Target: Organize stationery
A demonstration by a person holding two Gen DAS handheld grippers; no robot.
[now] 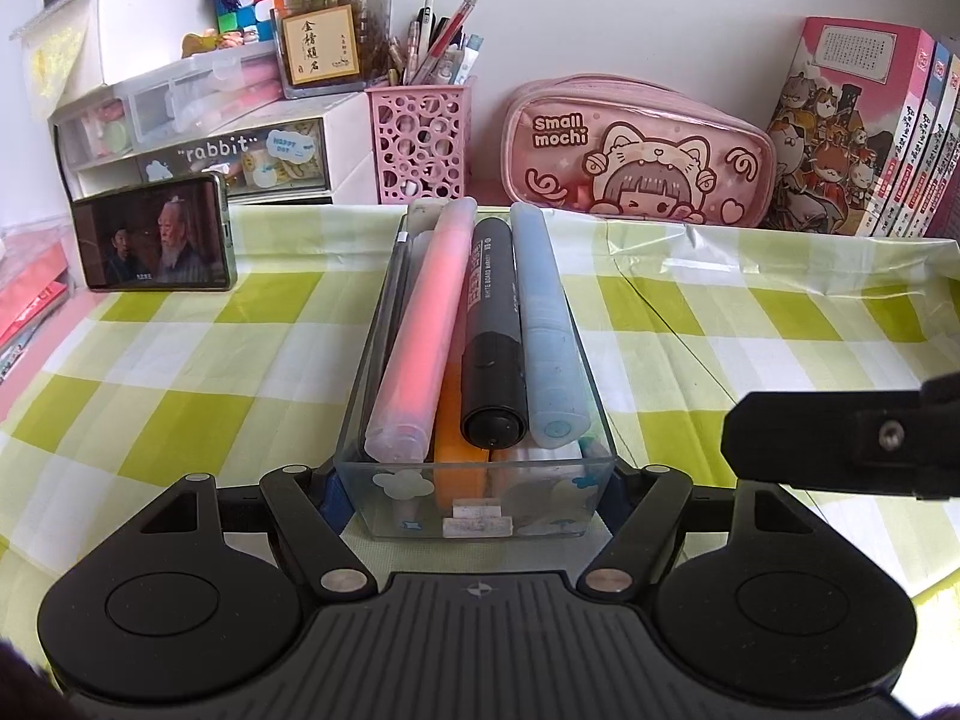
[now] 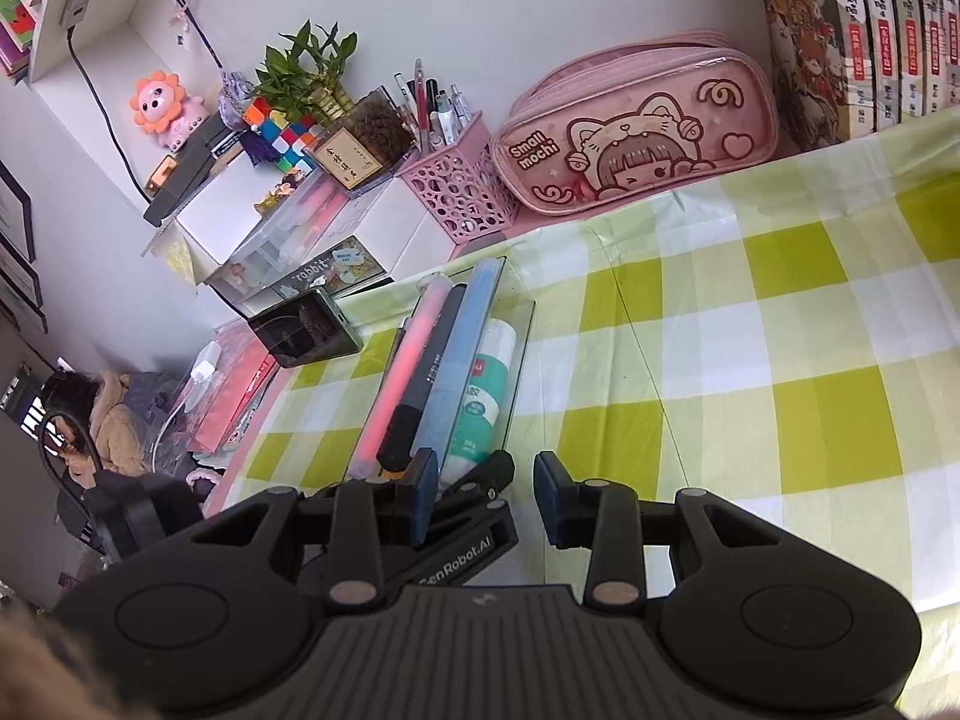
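Now the clear box (image 1: 474, 498) is gripped by the left gripper (image 1: 474, 495) at its near end, low in the middle of the left wrist view. Its blue fingers (image 1: 333, 495) are pressed on both side walls. The box is set on the green and white checked surface (image 1: 180, 372). Inside it, a pink pen (image 1: 417, 330), a black marker (image 1: 489, 336) and a light blue pen (image 1: 543, 324) are laid side by side on top of other things. In the right wrist view, a white glue tube (image 2: 486, 384) is also seen in the box.

The right gripper (image 2: 486, 495) is held above the surface, just beside the box's near end, with its fingers (image 2: 555, 495) spread apart and nothing between them.

At the top of the left wrist view, a pink pencil case (image 1: 636, 156) and a pink pen cup (image 1: 420, 141) are seen. A phone (image 1: 156, 234) is propped at the left.
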